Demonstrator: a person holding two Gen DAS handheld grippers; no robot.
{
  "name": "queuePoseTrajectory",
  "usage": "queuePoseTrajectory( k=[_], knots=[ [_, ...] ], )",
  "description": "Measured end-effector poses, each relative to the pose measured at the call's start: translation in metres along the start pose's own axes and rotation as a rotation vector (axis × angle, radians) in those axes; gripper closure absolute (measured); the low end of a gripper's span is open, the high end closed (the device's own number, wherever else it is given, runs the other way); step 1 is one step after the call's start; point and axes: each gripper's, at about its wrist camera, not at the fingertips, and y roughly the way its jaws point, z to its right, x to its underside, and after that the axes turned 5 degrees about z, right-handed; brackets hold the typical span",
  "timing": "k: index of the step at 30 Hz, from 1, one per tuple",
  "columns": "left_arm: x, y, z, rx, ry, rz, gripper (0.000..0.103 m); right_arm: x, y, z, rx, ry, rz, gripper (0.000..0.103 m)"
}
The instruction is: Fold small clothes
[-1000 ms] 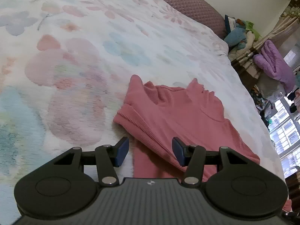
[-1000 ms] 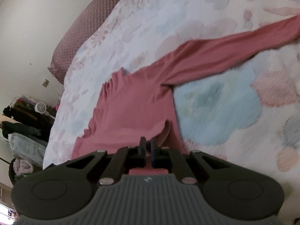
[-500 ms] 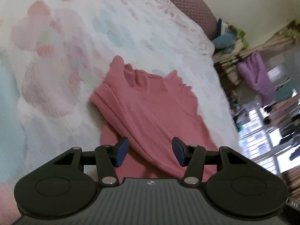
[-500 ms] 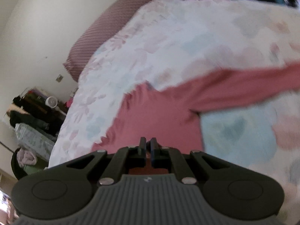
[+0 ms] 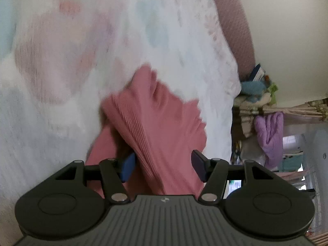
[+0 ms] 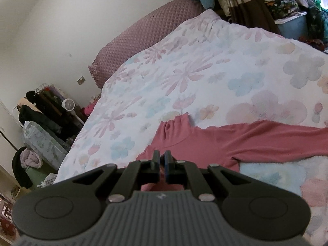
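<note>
From the left wrist we see our left gripper (image 5: 163, 165) low over the pink top (image 5: 157, 123), which lies on the flowered quilt (image 5: 61, 61); its jaws are opening, and a ribbed fold of the top rises between them; the left pad (image 5: 127, 167) sits against that fold, while the right pad (image 5: 198, 167) stands clear of the cloth, so we call it no grip; the whole view is smeared, and the quilt's flowers are mere pale blotches; the lower part of the top is hidden behind the gripper body; at the right edge a purple garment (image 5: 269, 135) hangs among clutter too blurred to name.

From the right wrist the picture is sharper; our right gripper (image 6: 162, 164) is closed tight, with pink cloth showing just behind and under the fingertips; whether cloth is pinched we cannot tell, since the fingers cover that spot; here the top (image 6: 205, 143) shows its collar and one long sleeve (image 6: 287, 141) running off the right edge, which the left view does not give; this view alone shows the mauve pillow (image 6: 147, 32) in full against the wall, a small white fan (image 6: 67, 104) and dark clothes (image 6: 41, 110) beside the bed; the top's hem is cut off below the gripper.
</note>
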Motion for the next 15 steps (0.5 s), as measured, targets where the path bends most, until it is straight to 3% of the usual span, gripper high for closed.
queuePoseTrajectory(
  k=[5, 8, 12, 15],
  knots=[
    [-0.007, -0.014, 0.012, -0.034, 0.108, 0.047, 0.034, -0.003, -0.02, 0.005, 0.017, -0.006, 0.021, 0.103],
    [-0.01, -0.019, 0.015, -0.084, 0.178, 0.047, 0.034, 0.013, -0.024, 0.016, 0.034, 0.006, -0.024, 0.103],
    [-0.001, -0.016, 0.033, -0.178, 0.395, 0.021, 0.034, 0.058, -0.018, 0.036, 0.086, 0.044, -0.121, 0.103],
    [0.011, -0.012, 0.048, -0.183, 0.546, -0.025, 0.034, 0.091, -0.012, 0.056, 0.134, 0.095, -0.184, 0.103]
  ],
)
